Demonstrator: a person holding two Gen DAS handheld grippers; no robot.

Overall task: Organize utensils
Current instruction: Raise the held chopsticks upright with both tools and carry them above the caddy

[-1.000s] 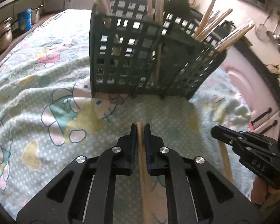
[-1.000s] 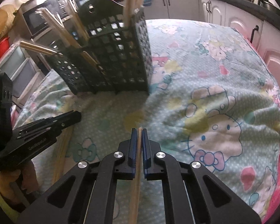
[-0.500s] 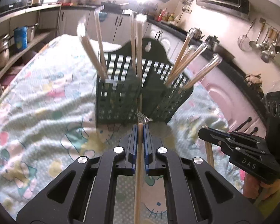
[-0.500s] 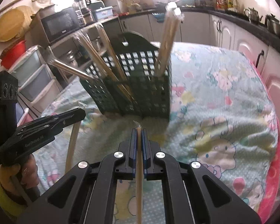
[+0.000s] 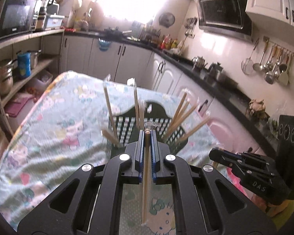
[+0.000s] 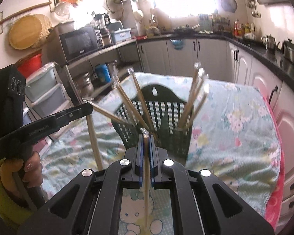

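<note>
Left cam: my left gripper (image 5: 146, 135) is clamped on a chopstick (image 5: 146, 176), and it's come way up since a second ago; the basket (image 5: 147, 125) on the tablecloth (image 5: 49, 137) now sits below the tip, so a drop-in looks close.

Right cam: same deal; my right gripper (image 6: 146, 139) pinches its own chopstick (image 6: 146, 186), lifted above the basket (image 6: 166, 115).

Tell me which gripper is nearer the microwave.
Left. The left gripper is on the microwave side of the basket, by the shelf. The right gripper is farther over, toward the kettles. Both hold chopsticks.
</note>
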